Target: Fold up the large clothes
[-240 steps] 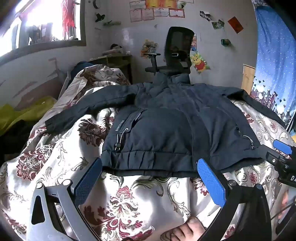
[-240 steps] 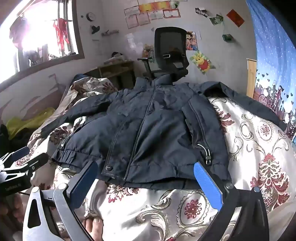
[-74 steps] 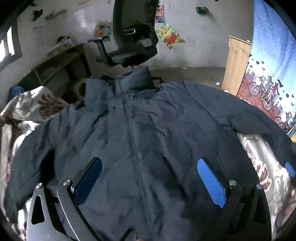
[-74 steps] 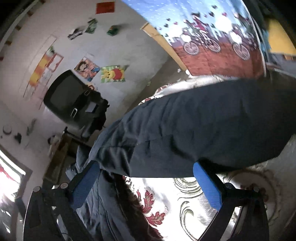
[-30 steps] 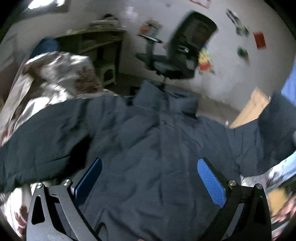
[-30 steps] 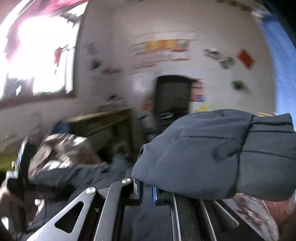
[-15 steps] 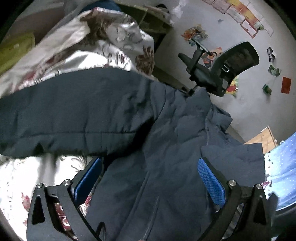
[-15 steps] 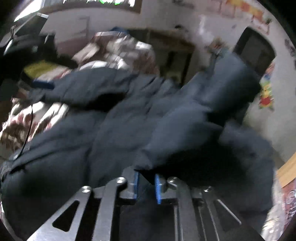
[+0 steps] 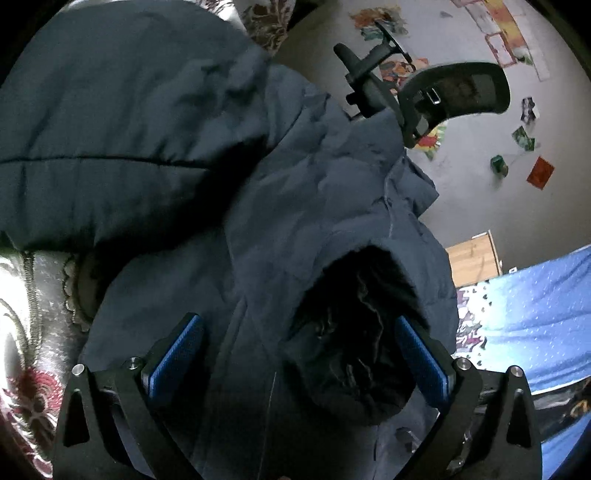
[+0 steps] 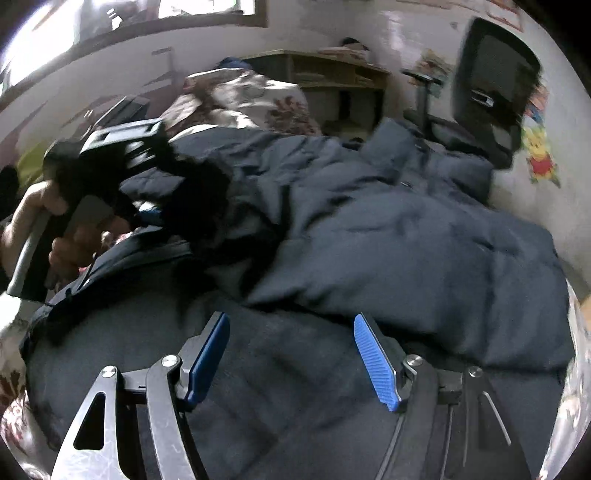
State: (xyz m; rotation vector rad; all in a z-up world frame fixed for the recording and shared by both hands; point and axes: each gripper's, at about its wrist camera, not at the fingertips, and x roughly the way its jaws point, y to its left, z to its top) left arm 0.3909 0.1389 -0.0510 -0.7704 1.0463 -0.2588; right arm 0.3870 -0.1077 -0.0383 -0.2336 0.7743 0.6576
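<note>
Left wrist view. The left claw stands wide open, its two blue pads well apart and gripping nothing. Directly below and between them lies the dark navy padded jacket, spread on a bed with a floral bedspread. The open cuff of the right sleeve rests on the jacket's front, its dark lining showing, just inside the right-hand pad; whether that pad touches it cannot be told. The other sleeve extends away at upper left, off the body of the garment. Beyond the collar stands a black office chair, with a wall of posters behind and a blue patterned curtain at right.

Right wrist view. The right claw has just been opening; its jaws now stand partly apart with nothing pressed between them. The jacket lies under and ahead of it, the folded-over sleeve lying across the chest just beyond the pad tips. The picture is somewhat blurred. At left, the person's left hand holds the other gripper over the jacket's far side. The office chair, a wooden shelf unit and a window stand behind the bed.
</note>
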